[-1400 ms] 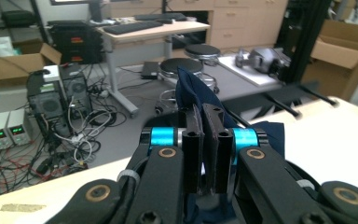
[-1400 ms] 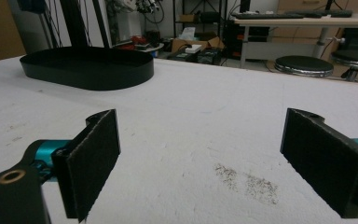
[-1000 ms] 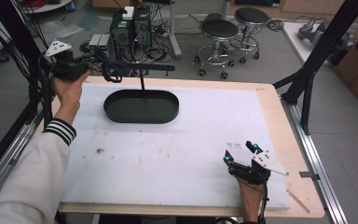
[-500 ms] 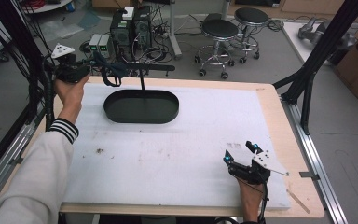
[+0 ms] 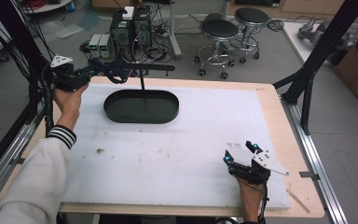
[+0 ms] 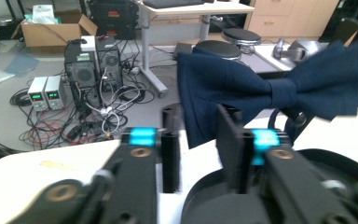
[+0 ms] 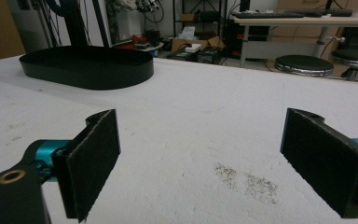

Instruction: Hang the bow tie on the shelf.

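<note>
Left hand, far-left corner of the table.
- Over the last second the left gripper (image 6: 198,121) has crept a little nearer the person and the end of the shallow black oval metal tray (image 5: 142,119). A small shift, no big carry.
- Stiff navy cloth bow tie (image 6: 270,88) hangs just past the left jaw tips. The lower corner of its near wing dips between them, and the rest spreads out to one side, up in the air.
- Left jaws stand narrowly apart around that corner. Cannot tell whether the pads actually bite.
- The tray rim curves just below and beyond these jaws.

Right gripper (image 5: 240,151) is unmoved: jaws spread wide and empty over the white foam mat (image 5: 191,140), with the tray well ahead of them.

Judgement: the tie is being lined up over the tray, and the drop is not yet made.
</note>
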`<move>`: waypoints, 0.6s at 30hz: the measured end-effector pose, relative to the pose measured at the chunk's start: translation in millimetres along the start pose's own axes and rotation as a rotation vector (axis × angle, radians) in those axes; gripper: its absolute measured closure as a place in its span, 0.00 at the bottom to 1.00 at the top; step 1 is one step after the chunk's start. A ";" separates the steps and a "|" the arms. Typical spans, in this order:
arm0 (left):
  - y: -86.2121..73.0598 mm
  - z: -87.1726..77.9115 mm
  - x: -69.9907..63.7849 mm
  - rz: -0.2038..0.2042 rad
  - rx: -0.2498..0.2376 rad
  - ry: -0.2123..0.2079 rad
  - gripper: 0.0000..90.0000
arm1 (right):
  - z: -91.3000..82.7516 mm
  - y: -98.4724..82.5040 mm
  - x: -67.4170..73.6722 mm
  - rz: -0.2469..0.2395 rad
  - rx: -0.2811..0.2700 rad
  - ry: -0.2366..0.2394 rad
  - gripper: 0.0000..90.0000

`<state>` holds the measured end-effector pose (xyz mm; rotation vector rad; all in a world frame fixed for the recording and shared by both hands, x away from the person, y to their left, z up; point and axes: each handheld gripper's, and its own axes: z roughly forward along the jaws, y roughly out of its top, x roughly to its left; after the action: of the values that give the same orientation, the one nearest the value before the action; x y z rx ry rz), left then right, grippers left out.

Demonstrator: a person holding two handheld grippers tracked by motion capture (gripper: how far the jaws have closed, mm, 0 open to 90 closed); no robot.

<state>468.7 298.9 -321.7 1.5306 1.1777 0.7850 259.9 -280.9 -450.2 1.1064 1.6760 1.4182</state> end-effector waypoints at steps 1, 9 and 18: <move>-0.9 -1.0 0.1 -0.002 -0.007 -0.009 0.73 | 0.0 0.0 0.1 -0.003 0.001 0.000 0.12; 0.7 -3.5 -2.6 0.009 -0.014 -0.025 0.66 | 0.0 0.0 0.1 -0.003 0.000 0.000 0.12; -1.7 -20.4 -13.7 0.056 -0.027 -0.072 0.36 | -1.0 -0.5 -0.6 0.000 -0.012 0.006 0.12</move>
<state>445.5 292.5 -316.5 1.5620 1.0714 0.7735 259.2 -281.9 -450.5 1.0962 1.6695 1.4314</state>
